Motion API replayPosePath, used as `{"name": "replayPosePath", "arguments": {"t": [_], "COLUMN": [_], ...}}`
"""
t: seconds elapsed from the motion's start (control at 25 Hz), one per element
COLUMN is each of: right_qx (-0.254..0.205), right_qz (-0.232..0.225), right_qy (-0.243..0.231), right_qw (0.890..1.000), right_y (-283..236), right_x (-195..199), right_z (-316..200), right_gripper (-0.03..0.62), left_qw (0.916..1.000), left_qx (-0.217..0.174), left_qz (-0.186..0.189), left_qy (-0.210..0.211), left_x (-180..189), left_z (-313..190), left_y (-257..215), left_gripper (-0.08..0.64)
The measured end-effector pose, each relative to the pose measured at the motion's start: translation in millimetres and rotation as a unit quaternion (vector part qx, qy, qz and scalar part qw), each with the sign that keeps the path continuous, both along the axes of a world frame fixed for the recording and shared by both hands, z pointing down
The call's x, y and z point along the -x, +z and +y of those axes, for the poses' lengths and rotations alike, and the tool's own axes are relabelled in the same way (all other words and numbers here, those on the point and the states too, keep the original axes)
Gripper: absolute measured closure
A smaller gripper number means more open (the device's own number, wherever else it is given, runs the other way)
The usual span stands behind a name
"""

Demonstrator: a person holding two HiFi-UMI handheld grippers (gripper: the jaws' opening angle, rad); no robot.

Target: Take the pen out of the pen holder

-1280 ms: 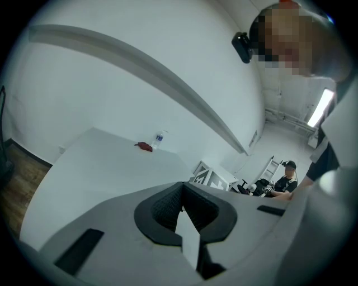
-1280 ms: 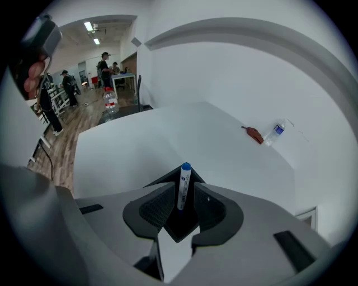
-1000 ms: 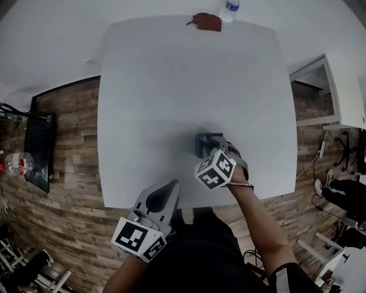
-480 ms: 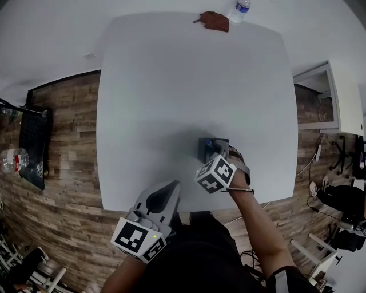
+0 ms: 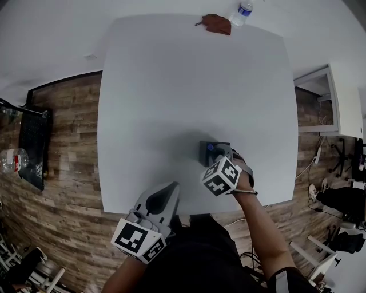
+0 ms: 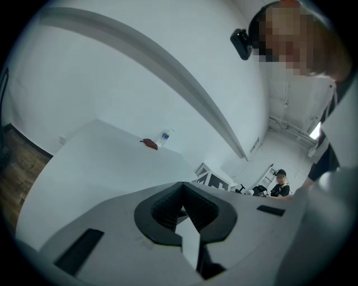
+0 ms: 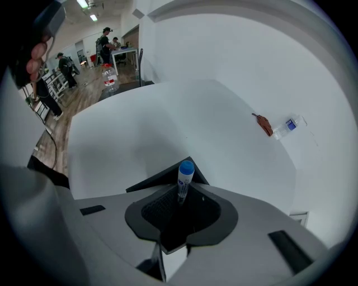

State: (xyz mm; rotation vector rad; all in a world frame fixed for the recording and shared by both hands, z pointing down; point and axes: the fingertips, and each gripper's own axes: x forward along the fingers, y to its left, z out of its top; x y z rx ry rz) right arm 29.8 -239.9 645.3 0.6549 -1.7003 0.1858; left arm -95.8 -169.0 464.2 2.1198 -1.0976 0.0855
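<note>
The dark pen holder [image 5: 206, 153] stands on the white table [image 5: 171, 86] near its front right. A pen with a blue cap [image 7: 185, 171] rises from the pen holder [image 7: 162, 177]. My right gripper [image 5: 220, 155] reaches over the holder from the front, and its jaws are shut on the pen's barrel just under the cap. In the right gripper view the pen sits right at the tip of the right gripper [image 7: 180, 192]. My left gripper [image 5: 170, 189] hangs at the table's front edge, shut and holding nothing; its own view shows the left gripper [image 6: 182, 192] pointing across the table.
A brown pouch [image 5: 218, 24] and a water bottle [image 5: 243, 11] lie at the table's far edge. A white shelf unit [image 5: 331, 94] stands to the right. On the wooden floor at the left are a black crate [image 5: 31, 149] and another bottle [image 5: 11, 160].
The right gripper has stayed at the pen holder, shifting slightly, and the pen's blue cap now shows plainly at its tip. The left gripper has not moved.
</note>
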Motion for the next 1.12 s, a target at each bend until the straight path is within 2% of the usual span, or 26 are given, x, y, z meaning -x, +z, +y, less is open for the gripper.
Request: {"name": "replayPosePath", "arguments": {"t": [0.36,0.6,0.76,0.96,1.12], "right_qx": [-0.023,-0.046,-0.059,-0.091,-0.130], "right_qz": [-0.065,-0.136,-0.197,-0.277,-0.317], "right_qy": [0.018,0.037,0.057,0.079,0.077], "right_qw": [0.997,0.989,0.977,0.953,0.936], "right_y": [-37.9,-83.1,-117.3,-173.8,-222.8], "right_x": [-8.3,-7.8,-8.7,-11.7,-12.0], "right_z": [-2.4,-0.8,2.8,3.7,7.5], "right_gripper": [0.525,0.525,0.525,0.525,0.525], "left_qw": [0.9998,0.9989,0.9975,0.9946,0.9902], "left_qx": [-0.009,-0.029,-0.047,-0.079,-0.116], "left_qz": [-0.006,-0.015,-0.022,-0.025,-0.031], "left_qy": [0.015,0.034,0.048,0.062,0.071], "left_x": [-15.0,-29.1,-40.8,-56.7,-62.5], "left_z": [-2.6,-5.3,-7.5,-8.6,-12.2], "left_y": [-3.1,-11.5,-22.8,-44.5,-68.4], "left_gripper": [0.555,0.555,0.555,0.555,0.555]}}
